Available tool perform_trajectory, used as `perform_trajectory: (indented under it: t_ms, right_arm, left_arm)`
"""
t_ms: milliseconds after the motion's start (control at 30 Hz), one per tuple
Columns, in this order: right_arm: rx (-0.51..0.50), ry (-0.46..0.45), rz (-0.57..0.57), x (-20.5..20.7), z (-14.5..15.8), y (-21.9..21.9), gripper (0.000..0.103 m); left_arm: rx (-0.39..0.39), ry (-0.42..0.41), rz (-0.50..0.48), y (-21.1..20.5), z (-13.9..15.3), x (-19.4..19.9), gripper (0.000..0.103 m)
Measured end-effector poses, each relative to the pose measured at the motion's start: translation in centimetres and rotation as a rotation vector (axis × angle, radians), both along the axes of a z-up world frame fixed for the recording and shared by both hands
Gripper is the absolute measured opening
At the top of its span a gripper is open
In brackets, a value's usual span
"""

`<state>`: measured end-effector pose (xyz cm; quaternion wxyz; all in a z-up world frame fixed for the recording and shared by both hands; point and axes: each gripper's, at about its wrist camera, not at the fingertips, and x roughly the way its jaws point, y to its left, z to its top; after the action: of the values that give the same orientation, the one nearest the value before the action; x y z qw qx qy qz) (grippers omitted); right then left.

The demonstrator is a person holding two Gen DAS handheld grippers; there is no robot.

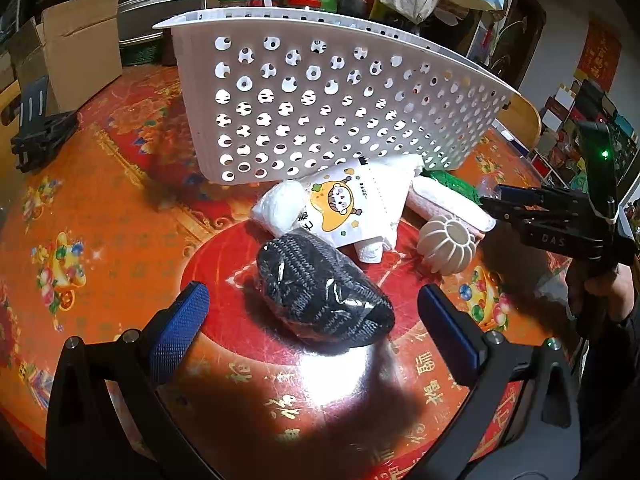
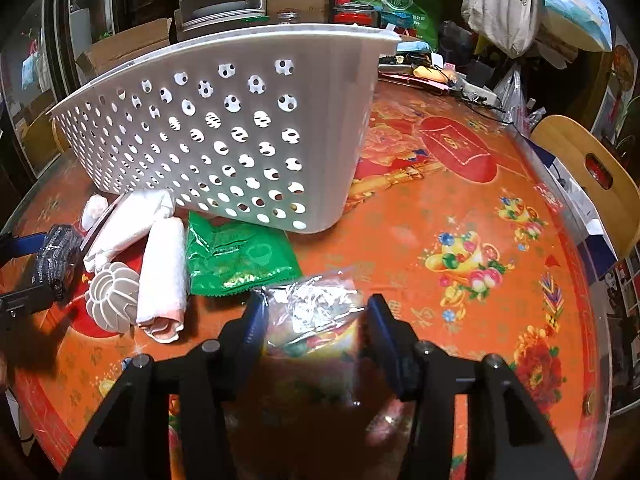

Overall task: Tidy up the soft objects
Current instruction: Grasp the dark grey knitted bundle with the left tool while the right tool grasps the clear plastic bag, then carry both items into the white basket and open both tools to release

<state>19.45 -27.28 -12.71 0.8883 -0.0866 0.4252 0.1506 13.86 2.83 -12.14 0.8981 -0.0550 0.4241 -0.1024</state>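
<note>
A dark knitted item in clear wrap (image 1: 324,288) lies on the table between the open fingers of my left gripper (image 1: 312,320); it also shows in the right wrist view (image 2: 56,252). Behind it lie a white printed pack (image 1: 348,208), a rolled white-pink towel (image 2: 164,276) and a green foil packet (image 2: 236,256). A clear crinkled plastic bag (image 2: 316,308) sits between the open fingers of my right gripper (image 2: 316,316). The white perforated basket (image 1: 320,92) stands behind the pile.
A white ribbed ball-shaped object (image 1: 450,246) rests by the towel. Cardboard boxes (image 1: 76,52), jars and bags crowd the table's far side. A wooden chair back (image 2: 588,168) stands at the table's right edge. The orange-red tablecloth (image 2: 460,208) is open to the right.
</note>
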Motion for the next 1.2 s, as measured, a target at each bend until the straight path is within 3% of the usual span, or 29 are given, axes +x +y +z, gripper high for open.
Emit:
perform_trajectory:
  t_ms: [400,500,567,967,1200]
  right_arm:
    - [-0.014,-0.012,0.000,-2.1,0.0,1.0,0.047]
    - [-0.004,-0.018,-0.006,-2.5,0.1,1.0,0.047]
    - [-0.003,-0.027,-0.009,-2.8,0.2,1.1,0.047]
    - [0.050,-0.063,-0.044,-4.3,1.6,0.4,0.047]
    - [0.073,-0.117,-0.050,-5.8,3.7,0.3,0.047]
  left_arm:
    - [0.039,0.005,-0.026,-1.0,-0.1,0.6,0.100]
    - [0.065,0.012,-0.029,-1.3,-0.4,0.7,0.065]
    - [0.070,0.004,-0.026,-1.4,-0.3,0.5,0.057]
    - [0.047,-0.089,-0.021,-0.9,1.3,-1.5,0.052]
    - [0.030,-0.195,-0.001,0.0,5.0,-3.7,0.051]
